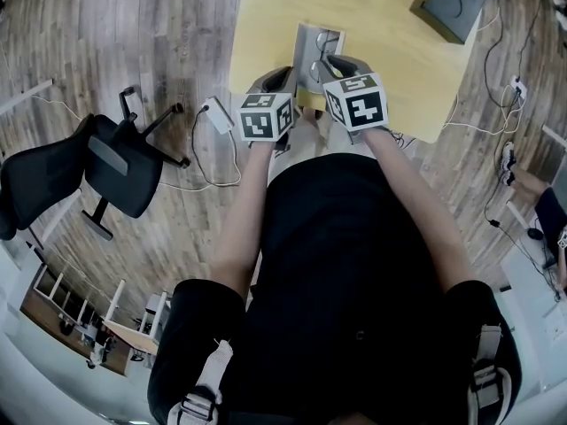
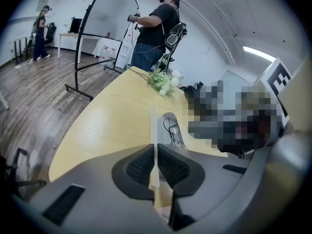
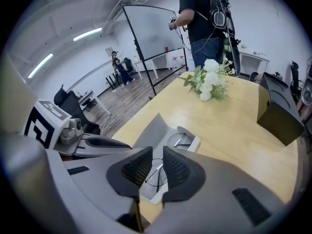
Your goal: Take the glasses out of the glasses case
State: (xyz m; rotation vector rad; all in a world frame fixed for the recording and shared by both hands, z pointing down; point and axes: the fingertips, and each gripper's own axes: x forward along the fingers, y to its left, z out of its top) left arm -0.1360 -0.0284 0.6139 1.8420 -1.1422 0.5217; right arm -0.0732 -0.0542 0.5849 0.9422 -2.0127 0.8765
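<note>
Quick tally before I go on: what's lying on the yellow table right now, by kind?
Glasses case, open: 1
Glasses, in the case: 1 pair
White flower bunch: 1
Dark box: 1
Total: 4

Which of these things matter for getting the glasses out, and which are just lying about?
In the job: glasses; glasses case; its lid, pinched in the left gripper; the open right gripper above the glasses.
Just lying about: white flowers; dark box; office chair.
</note>
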